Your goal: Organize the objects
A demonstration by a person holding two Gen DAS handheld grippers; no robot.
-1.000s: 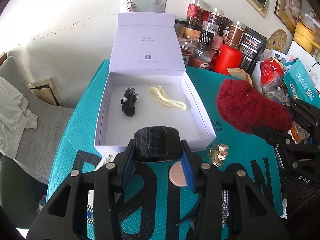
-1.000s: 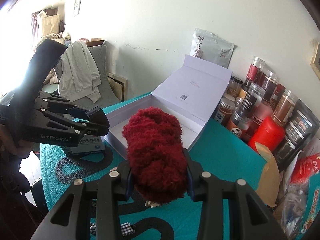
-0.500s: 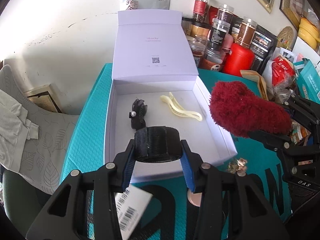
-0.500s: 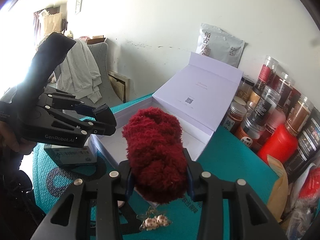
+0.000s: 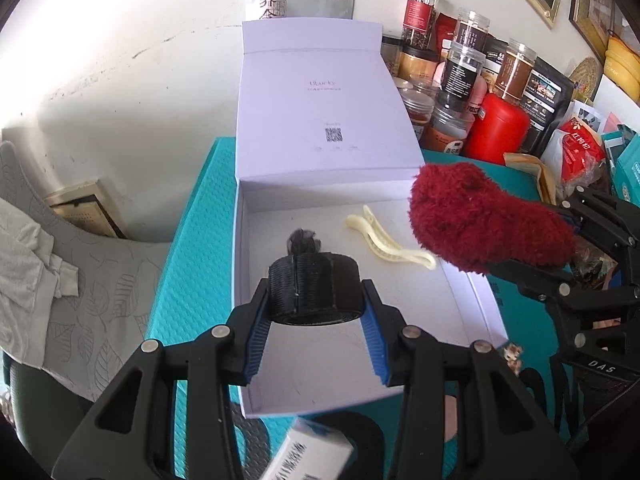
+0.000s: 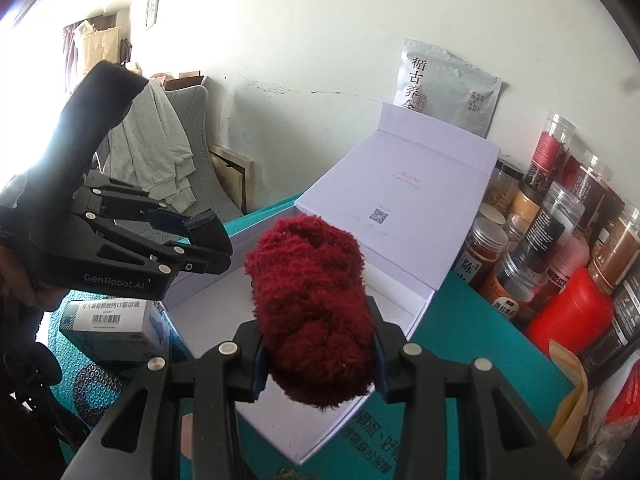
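Holding a black band (image 5: pixel 314 286) tight in my left fingers (image 5: pixel 316 332) and a fuzzy red scrunchie (image 6: pixel 310 304) in my right fingers (image 6: pixel 318 354), both above the white box (image 5: pixel 476 300), I see two clips inside already and small bits left on the desk (image 5: pixel 192 240).

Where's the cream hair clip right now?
Left wrist view: the cream hair clip lies inside the open white box, right of the small black clip, partly under the red fluffy item.

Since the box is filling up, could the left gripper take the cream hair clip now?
Probably not: the left gripper is shut on a black elastic band, though the cream plastic hair clip lies uncovered in the white box.
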